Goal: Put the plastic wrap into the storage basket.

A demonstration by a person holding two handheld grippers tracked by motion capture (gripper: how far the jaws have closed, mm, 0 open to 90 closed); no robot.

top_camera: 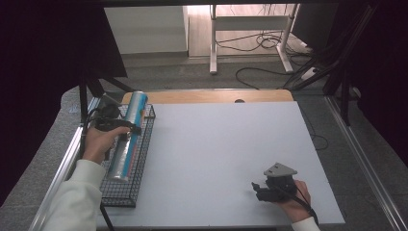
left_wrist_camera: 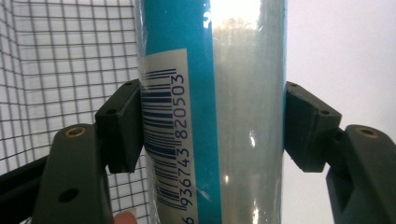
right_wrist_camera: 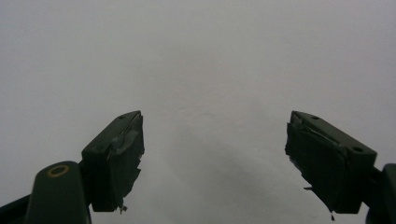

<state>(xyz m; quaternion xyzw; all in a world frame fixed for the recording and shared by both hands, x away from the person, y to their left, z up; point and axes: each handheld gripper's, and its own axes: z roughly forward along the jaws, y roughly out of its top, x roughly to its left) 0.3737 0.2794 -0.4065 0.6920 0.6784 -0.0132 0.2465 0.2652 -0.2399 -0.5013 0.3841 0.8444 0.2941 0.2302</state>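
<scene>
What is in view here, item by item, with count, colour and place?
roll: one, blue and silvery with a barcode label, lying lengthwise over the basket, clamped by the left tongs.
wire basket: one, black mesh, on the table's left edge.
table: one, white top with a wooden strip along the far edge.
desk frame: one, white legs, on the floor beyond the table.
cables: several, black, on the floor around the desk frame.
left tongs: one, black, pads pressed on both sides of the roll.
right tongs: one, black, jaws apart with nothing between them, near the table's front right.
hands: two, white sleeves, at the bottom of the high view.
</scene>
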